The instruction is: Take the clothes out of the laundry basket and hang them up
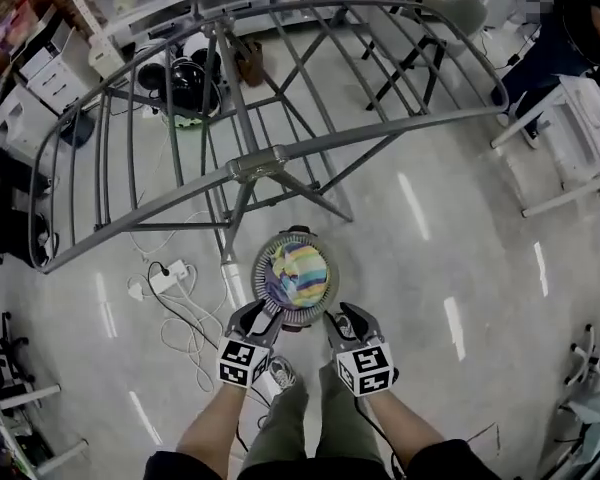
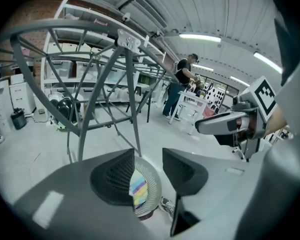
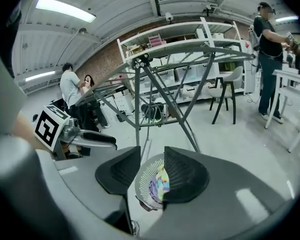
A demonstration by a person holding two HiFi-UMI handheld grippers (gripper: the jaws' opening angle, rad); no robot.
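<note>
The fingers (image 2: 117,176) of the left gripper (image 1: 263,320) are standing moderately apart and those of the right gripper (image 1: 348,326) a little narrower. Both are gripping nothing and hovering by the near side of the laundry basket (image 1: 256,278) on the floor (image 1: 430,268). The colourful clothes (image 1: 298,273) are lying bundled inside. Beyond, the drying rack (image 1: 260,163) is standing bare, so all the hanging is apparently still waiting.

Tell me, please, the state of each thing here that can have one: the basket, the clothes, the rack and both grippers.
laundry basket: upright on the floor, with clothes inside.
clothes: bundled in the basket, not yet taken out.
drying rack: unfolded and standing, nothing hung on it.
left gripper: jaws apart, empty, near the basket.
right gripper: jaws apart, empty, near the basket.
</note>
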